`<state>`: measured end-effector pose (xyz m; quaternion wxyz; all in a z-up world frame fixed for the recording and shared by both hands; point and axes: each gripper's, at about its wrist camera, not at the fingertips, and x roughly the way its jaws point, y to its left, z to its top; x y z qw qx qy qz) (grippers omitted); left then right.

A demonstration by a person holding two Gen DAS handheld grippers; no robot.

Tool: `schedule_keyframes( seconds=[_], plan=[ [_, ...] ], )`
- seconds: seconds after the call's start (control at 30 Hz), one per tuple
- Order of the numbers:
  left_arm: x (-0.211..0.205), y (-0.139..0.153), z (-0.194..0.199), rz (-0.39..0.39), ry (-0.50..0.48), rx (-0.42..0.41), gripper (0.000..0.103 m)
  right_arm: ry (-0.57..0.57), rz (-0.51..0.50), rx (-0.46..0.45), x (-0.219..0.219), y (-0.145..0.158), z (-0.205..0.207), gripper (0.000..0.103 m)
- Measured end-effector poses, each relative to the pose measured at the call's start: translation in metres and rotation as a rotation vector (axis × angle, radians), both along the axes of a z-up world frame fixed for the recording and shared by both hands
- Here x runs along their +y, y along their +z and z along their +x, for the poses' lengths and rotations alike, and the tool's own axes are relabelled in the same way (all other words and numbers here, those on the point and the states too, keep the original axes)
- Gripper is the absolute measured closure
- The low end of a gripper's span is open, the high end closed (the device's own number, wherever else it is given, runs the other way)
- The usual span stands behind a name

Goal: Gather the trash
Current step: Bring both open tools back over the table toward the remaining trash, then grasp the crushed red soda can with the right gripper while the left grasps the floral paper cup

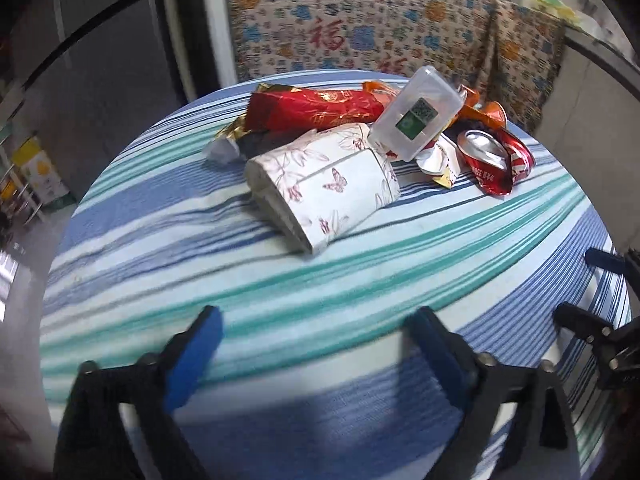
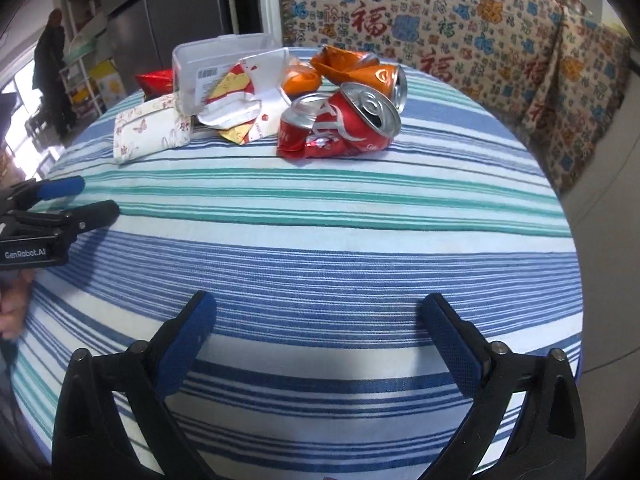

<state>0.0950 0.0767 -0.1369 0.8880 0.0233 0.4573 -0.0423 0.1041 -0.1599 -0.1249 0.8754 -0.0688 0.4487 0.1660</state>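
A pile of trash lies at the far side of a round striped table (image 1: 280,292): a floral tissue pack (image 1: 320,184), a red snack bag (image 1: 312,110), a clear plastic box (image 1: 416,114), and a crushed red can (image 1: 496,160). In the right wrist view the red can (image 2: 340,124) lies in front of a crushed orange can (image 2: 360,72), beside the plastic box (image 2: 212,68), torn wrappers (image 2: 240,108) and the tissue pack (image 2: 148,132). My left gripper (image 1: 316,320) is open and empty above the near table edge. My right gripper (image 2: 320,308) is open and empty, short of the cans.
A sofa with a patterned cover (image 2: 460,28) stands behind the table. A dark fridge (image 2: 168,12) and shelves are at the back left, with a person (image 2: 52,68) standing there. Each gripper shows at the edge of the other's view, the left one (image 2: 80,200) and the right one (image 1: 592,280).
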Motion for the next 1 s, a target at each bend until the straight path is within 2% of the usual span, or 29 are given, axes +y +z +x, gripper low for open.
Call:
schedule_keyframes(
  seconds=[0.2,0.43,0.6,0.8,1.0],
  plan=[
    [0.024,0.000,0.035,0.006,-0.209,0.017,0.000,0.013,-0.003,-0.002,0.000,0.002,0.001,0.000],
    [0.031,0.003,0.056,0.009,-0.352,0.009,0.000,0.017,-0.003,-0.004,0.000,0.002,0.003,0.000],
    [0.027,0.007,0.069,-0.028,-0.406,-0.018,0.000,0.017,-0.003,-0.003,0.000,0.002,0.002,0.000],
    [0.019,0.011,0.080,-0.051,-0.423,-0.029,0.000,0.020,-0.002,-0.001,0.000,0.002,0.002,0.000],
    [-0.001,0.014,0.073,-0.068,-0.450,-0.034,0.002,0.009,0.007,0.015,-0.008,0.003,0.017,0.000]
  ],
)
